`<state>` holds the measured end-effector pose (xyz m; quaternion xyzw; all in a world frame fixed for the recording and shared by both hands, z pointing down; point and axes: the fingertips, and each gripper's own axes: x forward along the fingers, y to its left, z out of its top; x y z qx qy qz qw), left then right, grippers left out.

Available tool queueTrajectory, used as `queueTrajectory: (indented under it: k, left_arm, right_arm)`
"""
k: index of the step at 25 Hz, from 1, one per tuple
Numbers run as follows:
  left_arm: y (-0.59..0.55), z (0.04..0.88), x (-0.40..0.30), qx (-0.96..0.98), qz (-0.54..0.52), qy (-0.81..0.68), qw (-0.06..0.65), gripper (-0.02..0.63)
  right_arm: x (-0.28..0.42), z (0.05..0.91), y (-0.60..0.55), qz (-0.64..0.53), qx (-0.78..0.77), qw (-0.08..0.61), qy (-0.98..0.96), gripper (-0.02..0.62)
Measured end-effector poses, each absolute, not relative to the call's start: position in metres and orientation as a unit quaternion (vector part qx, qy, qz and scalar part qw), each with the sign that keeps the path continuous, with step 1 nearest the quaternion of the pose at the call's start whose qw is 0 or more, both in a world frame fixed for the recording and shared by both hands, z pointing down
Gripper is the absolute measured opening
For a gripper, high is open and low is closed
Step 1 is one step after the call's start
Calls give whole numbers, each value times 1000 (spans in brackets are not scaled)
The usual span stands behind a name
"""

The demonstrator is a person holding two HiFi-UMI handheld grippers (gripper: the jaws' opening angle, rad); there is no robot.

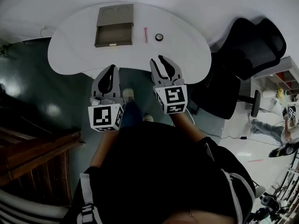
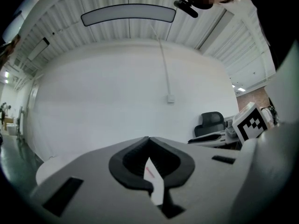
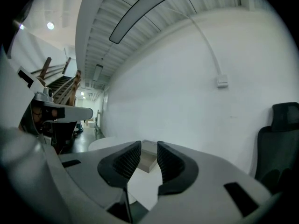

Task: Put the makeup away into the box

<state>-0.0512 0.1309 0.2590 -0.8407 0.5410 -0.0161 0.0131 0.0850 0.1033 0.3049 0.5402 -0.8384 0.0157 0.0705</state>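
Person's dark top point(image 1: 159, 171) fills the lower part of the head view, nearest the lens.

White table point(image 1: 187, 50) ahead, curved near edge. Black office chair point(image 1: 252, 45) at its right end.

Grey-brown box point(image 1: 114, 17) on the far side of the table, lid up, compartment open toward the person. Any print on it is too small to tell. It also shows through the right gripper's gap point(image 3: 147, 157).

Left gripper point(image 1: 112, 69) is at the table's near edge with its tips meeting and nothing between them. Right gripper point(image 1: 157, 59) is beside it, jaws apart, nothing between them. Each carries a marker cube point(image 1: 106, 117) (black-and-white squares only, no letters).

Pink stick point(image 1: 145, 34) lies on the table just right of the box, outside it. Small round pot point(image 1: 159, 37) sits right of the stick, apart from it.
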Motion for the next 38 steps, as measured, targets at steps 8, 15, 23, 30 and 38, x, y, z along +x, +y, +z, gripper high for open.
queueTrajectory:
  k: [8,15,23,30,38]
  left_arm:
    - [58,270,-52,-857,-27,514,10,8]
    - [-12,288,-54,-873,-42,487,2,8]
    - [-76,312,-54,-895,-80,438,-14,8]
    - [-112,330,-52,-906,-81,414,-28,8]
    - [-123,349,-46,-904,-94,415,-41,8]
  right_arm:
    - [78,320,39,30,561,80,-823,126]
    - [68,335,-27,28,581,90,-809,126]
    - [54,362,-77,36,597,118,-793,126]
    - [54,385,-101,51,608,135,-781,126]
    - [62,405,-117,69,599,152,-783,126]
